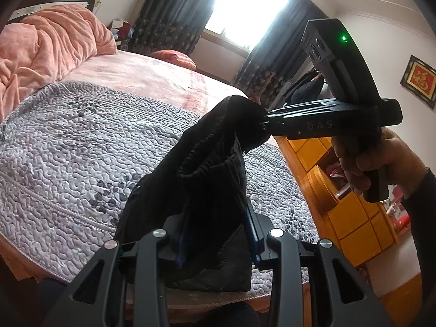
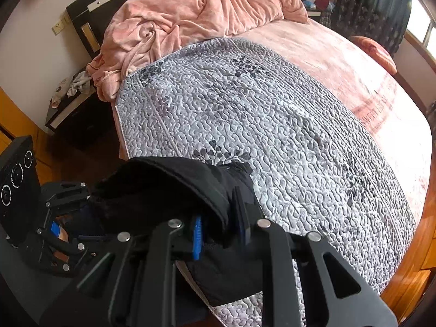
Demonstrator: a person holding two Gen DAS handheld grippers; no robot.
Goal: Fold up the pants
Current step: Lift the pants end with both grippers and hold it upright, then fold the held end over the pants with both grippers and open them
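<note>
Meanwhile, both claws grip the black pants (image 1: 207, 169), which hang bunched between them above the near edge of the bed. The left claw (image 1: 218, 234) is nearly closed, its blue pads pinching a thick fold. The right claw (image 2: 222, 231) is also nearly closed on the cloth, held by a hand (image 1: 362, 163). Below lies a grey quilted cover (image 2: 272, 125); a pink blanket (image 2: 196, 13) is heaped by the headboard.
</note>
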